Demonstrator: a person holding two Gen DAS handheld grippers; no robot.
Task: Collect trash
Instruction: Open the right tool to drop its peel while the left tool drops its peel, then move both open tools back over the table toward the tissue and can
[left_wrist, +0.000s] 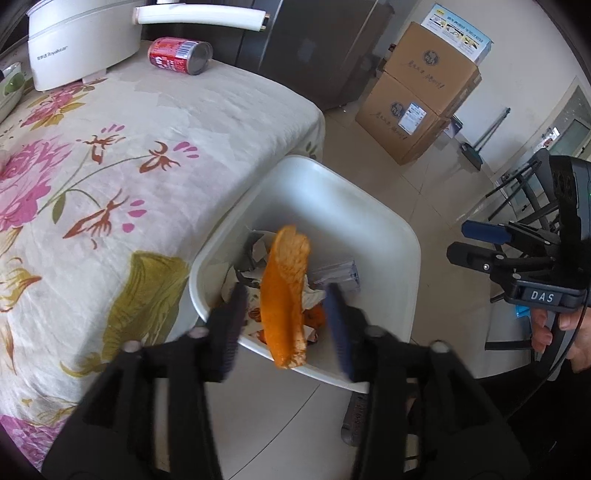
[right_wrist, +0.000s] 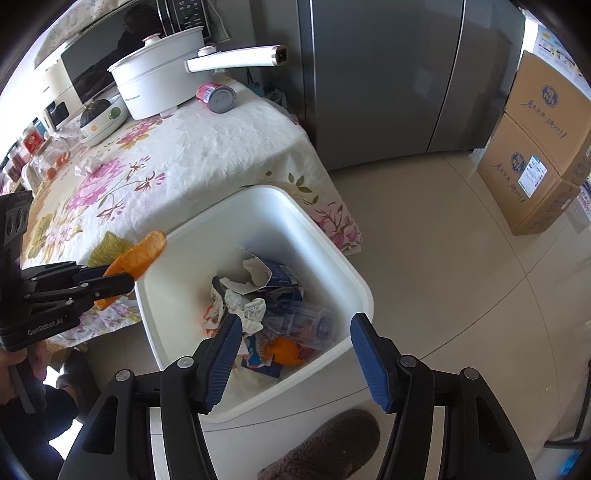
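An orange peel (left_wrist: 286, 295) hangs between the fingers of my left gripper (left_wrist: 286, 325), over the near rim of the white trash bin (left_wrist: 369, 221). The fingers stand apart on either side of the peel and do not press it. In the right wrist view the peel (right_wrist: 140, 254) sticks out of the left gripper (right_wrist: 110, 277) at the bin's left rim (right_wrist: 142, 291). My right gripper (right_wrist: 295, 354) is open and empty above the bin's near side. The bin holds crumpled paper (right_wrist: 251, 306), a torn carton, a clear bottle and peel. A red can (left_wrist: 181, 55) lies on the table.
The floral-cloth table (left_wrist: 110, 166) stands left of the bin, with a white pot (right_wrist: 159, 85), a bowl (right_wrist: 99, 122) and a crumpled scrap (right_wrist: 86, 166) on it. A grey fridge (right_wrist: 388, 74) and cardboard boxes (right_wrist: 535, 147) stand behind. A brown slipper (right_wrist: 332, 446) lies by the bin.
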